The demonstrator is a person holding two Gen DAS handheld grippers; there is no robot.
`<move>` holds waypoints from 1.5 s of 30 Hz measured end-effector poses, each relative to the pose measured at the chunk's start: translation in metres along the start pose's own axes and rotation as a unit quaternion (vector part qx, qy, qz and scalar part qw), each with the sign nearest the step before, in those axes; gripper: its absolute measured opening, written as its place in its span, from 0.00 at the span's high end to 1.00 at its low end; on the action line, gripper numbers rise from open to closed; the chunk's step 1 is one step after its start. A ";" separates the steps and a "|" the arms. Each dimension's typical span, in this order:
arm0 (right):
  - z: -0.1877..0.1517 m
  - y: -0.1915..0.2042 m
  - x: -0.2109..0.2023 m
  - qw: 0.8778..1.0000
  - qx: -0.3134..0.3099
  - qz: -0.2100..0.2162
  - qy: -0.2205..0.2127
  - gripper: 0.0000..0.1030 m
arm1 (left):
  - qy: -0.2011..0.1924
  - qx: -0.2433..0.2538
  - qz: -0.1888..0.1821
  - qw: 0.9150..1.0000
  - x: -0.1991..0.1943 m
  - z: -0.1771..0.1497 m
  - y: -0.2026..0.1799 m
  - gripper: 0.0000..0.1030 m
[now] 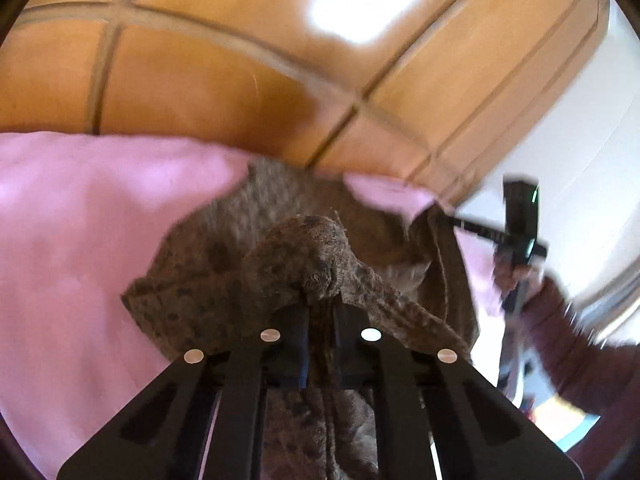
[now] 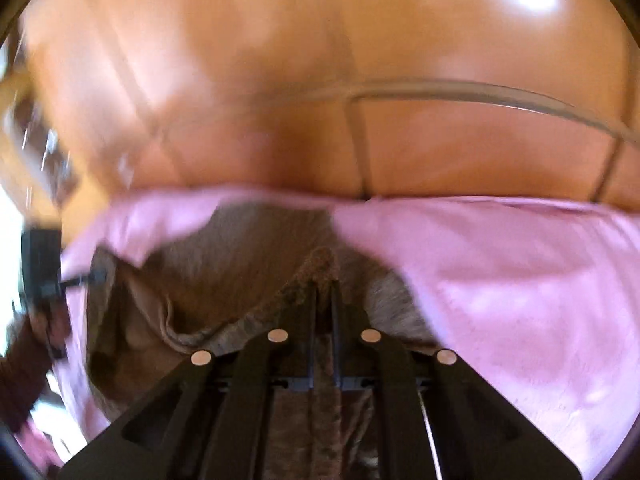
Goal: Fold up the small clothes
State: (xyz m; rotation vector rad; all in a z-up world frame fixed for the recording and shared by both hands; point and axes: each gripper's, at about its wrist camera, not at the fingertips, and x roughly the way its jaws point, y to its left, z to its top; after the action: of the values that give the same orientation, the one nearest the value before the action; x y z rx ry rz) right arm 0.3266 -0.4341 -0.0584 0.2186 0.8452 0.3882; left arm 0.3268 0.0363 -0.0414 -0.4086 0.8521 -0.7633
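Left tongs [image 1: 320, 300]: clenched on a bunched fold of the garment [image 1: 288, 248], fingers nearly together, cloth squeezed up between the tips.
Right tongs [image 2: 324, 292]: clenched on a thin edge of the same garment, which peaks just above the tips.
Garment: brown, speckled knit; lifted at both pinched spots, the rest sagging onto the pink sheet [image 1: 80, 220].
Right hand [image 1: 510, 276]: seen from the left camera, blurred, wrapped round its handle, maroon sleeve [image 1: 580, 340] behind.
Sheet: spread beneath the garment, edges meeting the floor.
Floor [image 1: 200, 76]: orange tiles with grey grout, glare patch on top.
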 end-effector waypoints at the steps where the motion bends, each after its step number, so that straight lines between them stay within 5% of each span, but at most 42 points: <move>1: 0.000 -0.013 0.001 0.999 0.032 -0.009 -0.007 0.95 | -0.018 -0.022 0.000 1.000 -0.005 0.003 0.007 0.93; 4: -0.013 -0.052 0.024 0.991 0.127 -0.034 0.020 0.95 | -0.051 -0.121 0.006 0.991 -0.007 0.007 0.042 0.93; 8: -0.035 -0.065 0.048 0.985 0.160 -0.049 0.045 0.92 | -0.028 -0.221 0.054 0.973 0.009 0.000 0.081 0.91; 10: -0.040 -0.066 0.042 0.984 0.171 -0.041 0.029 0.83 | -0.017 -0.248 0.059 0.967 0.012 -0.007 0.089 0.79; 11: -0.042 -0.066 0.038 0.984 0.174 -0.036 0.025 0.76 | -0.021 -0.251 0.064 0.966 0.011 -0.009 0.089 0.75; 13: -0.049 -0.062 0.027 0.984 0.174 -0.035 0.017 0.41 | -0.032 -0.256 0.061 0.964 0.001 -0.015 0.086 0.60; 15: -0.059 -0.058 0.016 0.985 0.170 -0.031 0.017 0.40 | -0.039 -0.265 0.055 0.962 -0.011 -0.024 0.082 0.45; 18: -0.083 -0.049 -0.006 0.986 0.165 -0.007 0.030 0.31 | -0.037 -0.241 0.029 0.969 -0.026 -0.048 0.064 0.45; 22: -0.134 -0.030 -0.026 0.983 0.164 0.047 0.063 0.23 | -0.007 -0.194 -0.014 0.981 -0.031 -0.095 0.027 0.27; 24: -0.161 -0.021 -0.035 0.981 0.167 0.063 0.071 0.21 | 0.016 -0.186 -0.028 0.982 -0.025 -0.116 0.015 0.26; 26: -0.176 -0.012 -0.037 0.981 0.166 0.066 0.071 0.24 | 0.030 -0.175 -0.035 0.983 -0.016 -0.131 0.006 0.26; 27: -0.181 -0.008 -0.037 0.982 0.168 0.060 0.070 0.35 | 0.031 -0.164 -0.028 0.986 -0.012 -0.136 0.000 0.26; 29: -0.183 -0.004 -0.034 0.982 0.171 0.038 0.073 0.69 | 0.035 -0.154 -0.008 0.987 -0.006 -0.136 -0.002 0.55; 30: -0.183 -0.005 -0.034 0.980 0.178 0.040 0.075 0.87 | 0.039 -0.173 -0.005 0.984 -0.004 -0.135 0.003 0.83; 37: -0.181 0.023 -0.102 0.992 0.109 0.040 0.056 0.92 | -0.001 -0.141 -0.014 0.990 -0.070 -0.141 -0.019 0.93; 41: -0.236 0.039 -0.124 0.989 0.085 0.037 0.113 0.92 | 0.028 -0.120 -0.005 0.992 -0.098 -0.180 -0.039 0.94; 45: -0.286 0.041 -0.130 0.984 0.108 0.025 0.139 0.90 | 0.074 -0.152 0.032 0.985 -0.102 -0.238 -0.038 0.94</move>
State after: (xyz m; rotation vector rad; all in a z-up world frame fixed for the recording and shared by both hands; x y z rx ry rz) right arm 0.0214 -0.4410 -0.1408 0.3938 1.1609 0.3791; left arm 0.0775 0.0796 -0.1097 -0.5975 1.1231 -0.6109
